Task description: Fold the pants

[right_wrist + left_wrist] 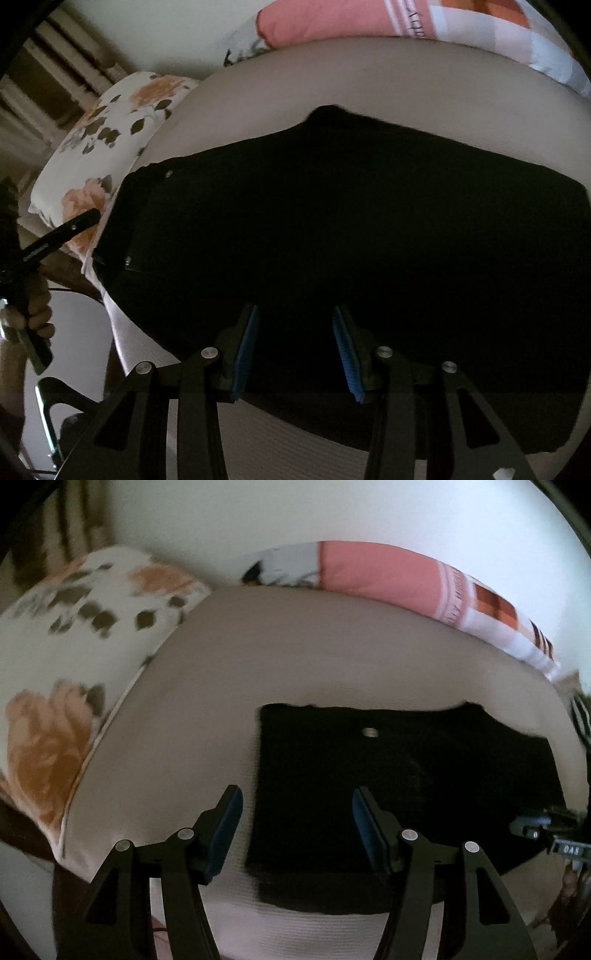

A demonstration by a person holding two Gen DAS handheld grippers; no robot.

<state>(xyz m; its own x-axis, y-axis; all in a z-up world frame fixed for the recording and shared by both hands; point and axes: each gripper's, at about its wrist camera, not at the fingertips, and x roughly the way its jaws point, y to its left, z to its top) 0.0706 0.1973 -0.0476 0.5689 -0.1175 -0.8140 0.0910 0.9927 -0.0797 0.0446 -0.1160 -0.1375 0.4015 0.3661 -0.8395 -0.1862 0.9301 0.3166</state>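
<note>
I am looking down on a bed (pixel 229 686) with a beige ribbed cover, a pale wall behind it. Along the far edge lies a pink, white and orange patterned pillow (pixel 391 572), and on the left a white pillow with orange flowers (pixel 74 635). The black pants (pixel 351 229) lie flat on the cover toward the near right, folded into a broad dark block; a small metal button (pixel 370 732) shows near their far edge. My left tool (pixel 297 830) hangs over the near left corner of the pants, its blue pads spread fairly wide with nothing between them, one pad over the bare cover and one over the cloth. My right tool (pixel 294 349) hovers over the near edge of the pants with its pads at a narrower gap, also gripping nothing. In the right wrist view a hand (pixel 35 306) at the far left holds the left tool's handle, beside the flowered pillow.
</note>
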